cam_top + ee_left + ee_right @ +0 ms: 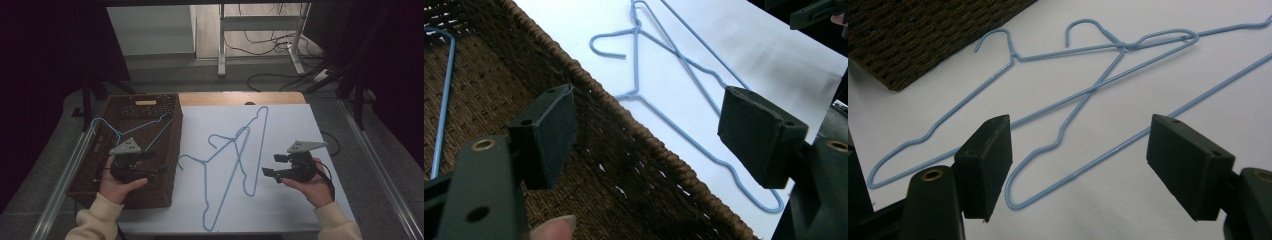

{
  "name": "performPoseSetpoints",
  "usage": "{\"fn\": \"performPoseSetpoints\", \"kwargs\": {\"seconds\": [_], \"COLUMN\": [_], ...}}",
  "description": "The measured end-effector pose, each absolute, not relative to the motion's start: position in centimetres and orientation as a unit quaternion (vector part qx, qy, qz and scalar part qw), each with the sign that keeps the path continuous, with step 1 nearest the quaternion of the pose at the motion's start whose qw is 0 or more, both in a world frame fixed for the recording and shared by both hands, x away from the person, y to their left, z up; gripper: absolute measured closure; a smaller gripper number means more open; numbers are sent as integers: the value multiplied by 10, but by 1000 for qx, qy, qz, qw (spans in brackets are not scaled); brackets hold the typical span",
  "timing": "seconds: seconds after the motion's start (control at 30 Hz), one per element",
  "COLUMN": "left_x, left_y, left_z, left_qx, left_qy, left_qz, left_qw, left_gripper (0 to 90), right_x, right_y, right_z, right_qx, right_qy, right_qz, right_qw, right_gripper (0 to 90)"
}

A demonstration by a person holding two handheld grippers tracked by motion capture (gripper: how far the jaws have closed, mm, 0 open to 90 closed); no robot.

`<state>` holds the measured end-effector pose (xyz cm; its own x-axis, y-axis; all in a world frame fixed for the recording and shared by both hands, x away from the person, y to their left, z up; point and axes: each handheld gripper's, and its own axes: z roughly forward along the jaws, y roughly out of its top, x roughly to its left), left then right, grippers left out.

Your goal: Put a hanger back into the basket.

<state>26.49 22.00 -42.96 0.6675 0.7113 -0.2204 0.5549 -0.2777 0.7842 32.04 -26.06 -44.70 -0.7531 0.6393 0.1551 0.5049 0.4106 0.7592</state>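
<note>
Two blue wire hangers lie crossed on the white table (290,130): one (206,200) nearer the front, the other (260,140) reaching toward the back. A third blue hanger (120,132) rests inside the brown wicker basket (177,130) at the left. My left gripper (156,163) hovers over the basket's right side, open, with nothing between its pads (549,135). In the left gripper view the basket rim (624,120) runs beneath the gripper (649,135). My right gripper (271,165) stands open just right of the hangers. In the right gripper view the crossed hangers (948,117) lie ahead of it (1078,165).
The basket's dark wall (923,35) borders the hangers on the left. Beyond the table's far edge stand a metal frame (222,45) and loose cables (270,45) on the floor. Bare white tabletop stretches behind and to the right of the right hand.
</note>
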Motion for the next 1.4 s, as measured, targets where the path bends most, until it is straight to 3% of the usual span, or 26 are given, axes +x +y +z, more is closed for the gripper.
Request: {"fn": "performPoseSetpoints", "kwargs": {"seconds": [0.37, 1.13, 1.4], "left_x": [264, 263, 263], "left_y": [220, 215, 215], "left_z": [-430, -434, -434], "left_qx": [796, 804, 805], "left_qy": [395, 390, 390], "left_qz": [89, 85, 84], "left_qw": [449, 441, 438], "left_gripper": [239, 244, 246], "right_x": [316, 318, 324], "right_y": [-246, -215, -205], "right_z": [-447, -467, -469], "right_qx": [353, 335, 331], "right_qy": [843, 871, 873], "right_qz": [394, 347, 347], "right_qw": [98, 89, 89], "right_gripper": [272, 301, 409]}}
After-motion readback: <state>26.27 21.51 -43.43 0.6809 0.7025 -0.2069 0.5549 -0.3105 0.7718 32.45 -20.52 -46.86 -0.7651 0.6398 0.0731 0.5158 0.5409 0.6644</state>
